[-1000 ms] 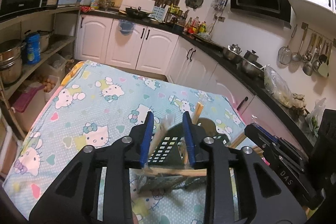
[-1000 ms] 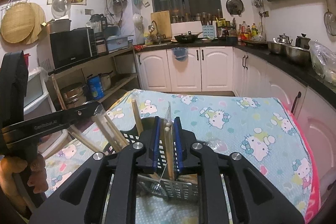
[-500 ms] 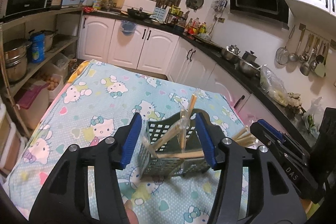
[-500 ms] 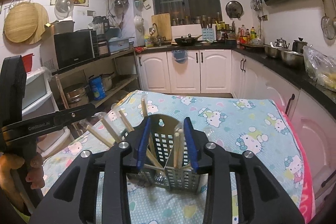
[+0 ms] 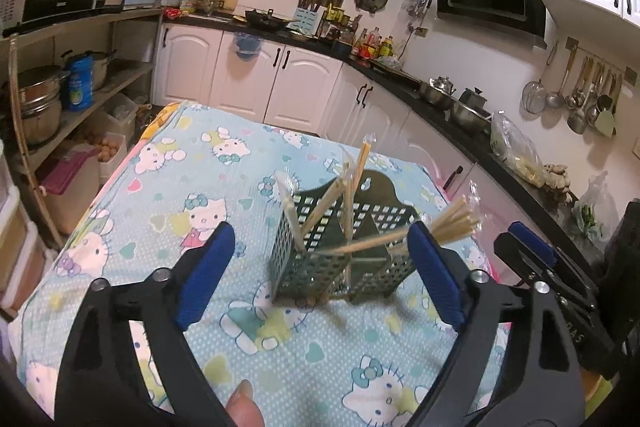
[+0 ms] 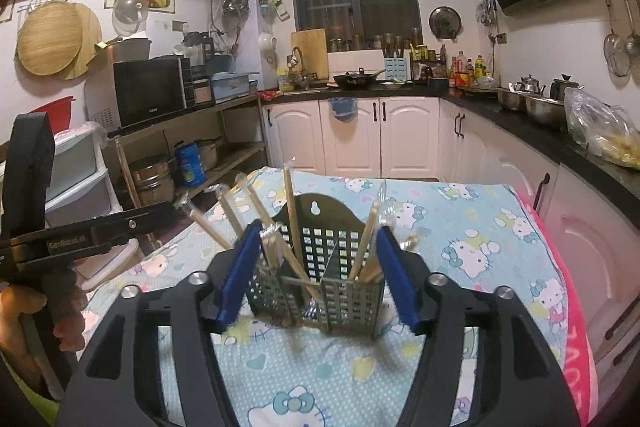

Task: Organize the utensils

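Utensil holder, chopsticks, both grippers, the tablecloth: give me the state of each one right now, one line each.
Utensil holder: upright on the cloth, holding chopsticks in both compartments.
Chopsticks: standing tilted in the holder, some wrapped in clear sleeves, none gripped.
Left gripper: open, empty, holder seen between its fingers.
Right gripper: open, empty, its fingers either side of the holder.
Tablecloth: spread flat over the table.

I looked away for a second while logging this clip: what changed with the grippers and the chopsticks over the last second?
Both grippers opened and drew back. The right gripper, a second ago shut on wrapped chopsticks, let them go into the perforated utensil holder. The left gripper, nearly closed at the holder, now stands wide open. The holder stays upright on the Hello Kitty cloth, chopsticks leaning inside.
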`<state>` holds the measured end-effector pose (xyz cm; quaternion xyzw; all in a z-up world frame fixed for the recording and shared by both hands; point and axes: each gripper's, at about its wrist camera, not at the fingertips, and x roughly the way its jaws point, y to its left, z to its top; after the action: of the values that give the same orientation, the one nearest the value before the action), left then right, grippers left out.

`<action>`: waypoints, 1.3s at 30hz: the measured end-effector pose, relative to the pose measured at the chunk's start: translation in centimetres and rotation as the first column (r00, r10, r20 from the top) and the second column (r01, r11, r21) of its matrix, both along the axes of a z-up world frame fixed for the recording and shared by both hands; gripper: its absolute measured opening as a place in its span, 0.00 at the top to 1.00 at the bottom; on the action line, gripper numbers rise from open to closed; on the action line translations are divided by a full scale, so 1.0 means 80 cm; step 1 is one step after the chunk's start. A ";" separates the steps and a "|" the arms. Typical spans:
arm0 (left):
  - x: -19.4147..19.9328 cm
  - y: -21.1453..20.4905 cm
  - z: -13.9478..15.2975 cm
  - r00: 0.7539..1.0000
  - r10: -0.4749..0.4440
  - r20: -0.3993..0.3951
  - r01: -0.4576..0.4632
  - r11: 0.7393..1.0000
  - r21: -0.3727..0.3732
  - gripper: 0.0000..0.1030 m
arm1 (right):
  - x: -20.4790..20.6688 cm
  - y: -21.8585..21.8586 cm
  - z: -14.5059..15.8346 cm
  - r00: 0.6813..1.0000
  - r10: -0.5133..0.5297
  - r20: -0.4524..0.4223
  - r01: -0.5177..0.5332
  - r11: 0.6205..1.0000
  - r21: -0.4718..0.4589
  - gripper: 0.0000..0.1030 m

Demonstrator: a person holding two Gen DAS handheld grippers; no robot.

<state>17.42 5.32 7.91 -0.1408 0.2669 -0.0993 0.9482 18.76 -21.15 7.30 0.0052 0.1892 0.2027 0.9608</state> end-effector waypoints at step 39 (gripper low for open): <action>-0.091 -0.020 -0.106 0.999 0.030 -0.023 -0.029 0.998 0.061 0.11 | -0.094 -0.025 -0.106 0.996 -0.053 -0.066 0.053 0.999 -0.011 0.10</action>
<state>10.11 3.70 -0.53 -0.1170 0.2788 -0.0755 0.9502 11.25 -23.12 -1.19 0.0123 0.2215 0.1759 0.9591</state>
